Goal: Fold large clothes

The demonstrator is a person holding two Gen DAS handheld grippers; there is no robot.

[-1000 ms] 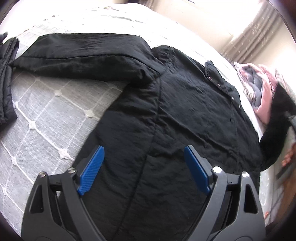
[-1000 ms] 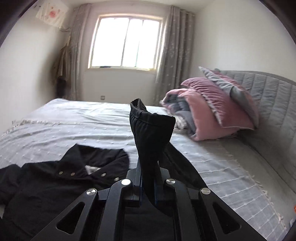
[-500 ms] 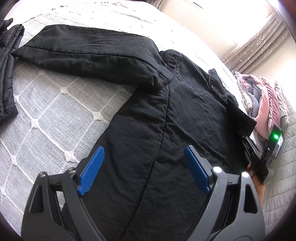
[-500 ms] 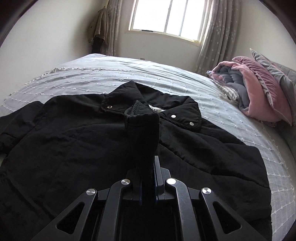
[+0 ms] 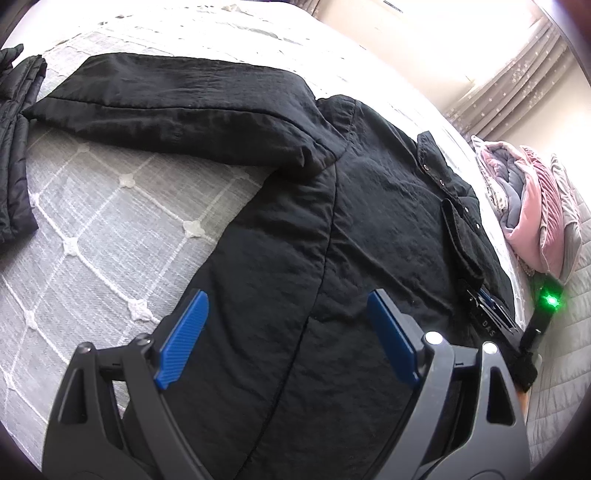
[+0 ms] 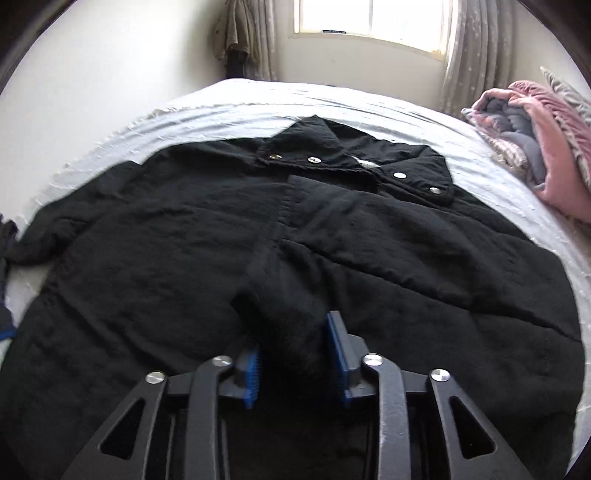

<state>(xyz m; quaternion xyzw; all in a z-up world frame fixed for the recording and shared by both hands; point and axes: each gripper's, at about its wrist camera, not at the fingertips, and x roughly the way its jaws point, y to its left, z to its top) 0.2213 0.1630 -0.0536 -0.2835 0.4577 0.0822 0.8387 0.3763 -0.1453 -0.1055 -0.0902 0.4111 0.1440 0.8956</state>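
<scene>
A large black jacket lies spread on the bed, collar with metal snaps toward the far side. One sleeve stretches out to the left. The other sleeve lies folded across the jacket's body. My left gripper is open and empty, just above the jacket's lower body. My right gripper is partly open, its blue pads on either side of the folded sleeve's lower part, not pinching it. The right gripper also shows in the left wrist view.
The bed has a grey quilted cover. A second black garment lies folded at the left edge. A pink and grey blanket pile sits at the right by the headboard. A window and curtains stand behind.
My right gripper swung the sleeve over from the right, lowered it onto the jacket's body and opened its jaws. The left gripper stayed open, shifting only slightly.
</scene>
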